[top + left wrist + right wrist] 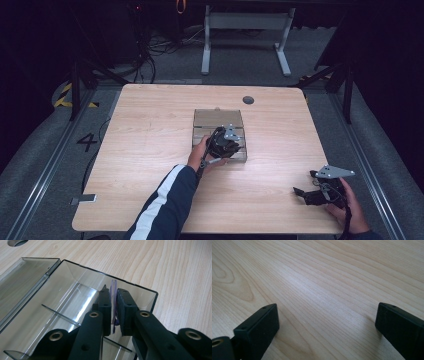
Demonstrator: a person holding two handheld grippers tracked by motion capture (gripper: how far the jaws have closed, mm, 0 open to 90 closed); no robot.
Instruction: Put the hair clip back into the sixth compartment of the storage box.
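At the middle of a light wooden table [150, 150], seen from the high view, sits a clear plastic organizer box [218, 120] with its lid folded open on the far side. The left gripper [223, 145] hangs over the near half of this box, held by a hand on an arm in a dark sleeve with a white stripe [162, 205]. The right gripper [305, 194] rests well away from the box, near the table's near right corner, in the person's other hand. A round dark cable hole [248, 100] lies just beyond the box's far right corner. In the left gripper view, the box [75, 272] shows thin clear dividers [60, 314] splitting it into compartments, and those that can be seen hold nothing loose. The left gripper [113, 293] reaches into the compartment at the box's corner, its jaws nearly closed and pinching a thin, flat purple item [113, 297] held on edge between the pads; what the item is cannot be told. The open lid [22, 277] lies flat beside the box. In the right gripper view, the right gripper [327, 315] has its jaws spread wide with nothing between them, above bare wood grain [317, 277].
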